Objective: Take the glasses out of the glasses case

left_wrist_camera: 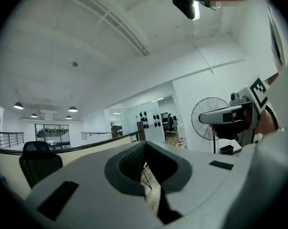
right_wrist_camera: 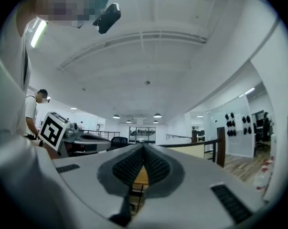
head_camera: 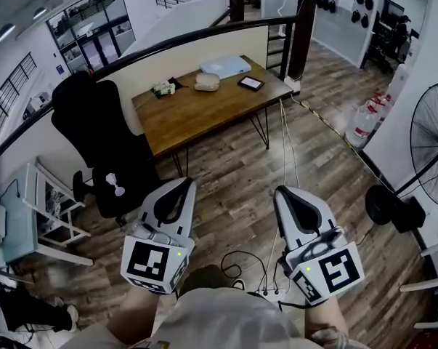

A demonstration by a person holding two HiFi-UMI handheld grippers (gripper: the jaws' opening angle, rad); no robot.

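Note:
Far ahead, a pale oval glasses case (head_camera: 207, 82) lies shut on the wooden table (head_camera: 197, 115). No glasses show. Both grippers are held close to the person's body, well short of the table. My left gripper (head_camera: 185, 183) points level toward the table, its jaws meeting at the tips with nothing between them (left_wrist_camera: 144, 144). My right gripper (head_camera: 282, 192) is also level and shut, with nothing held (right_wrist_camera: 144, 148). Each gripper view shows the other gripper beside it: the right gripper (left_wrist_camera: 225, 116) and the left gripper (right_wrist_camera: 81, 137).
On the table also lie a light flat pad (head_camera: 226, 66), a dark phone (head_camera: 250, 83) and a small green-white object (head_camera: 163, 88). A black office chair (head_camera: 102, 140) stands left of the table, a white rack (head_camera: 30, 209) farther left, a floor fan (head_camera: 433, 147) at right. Cables (head_camera: 251, 267) cross the wood floor.

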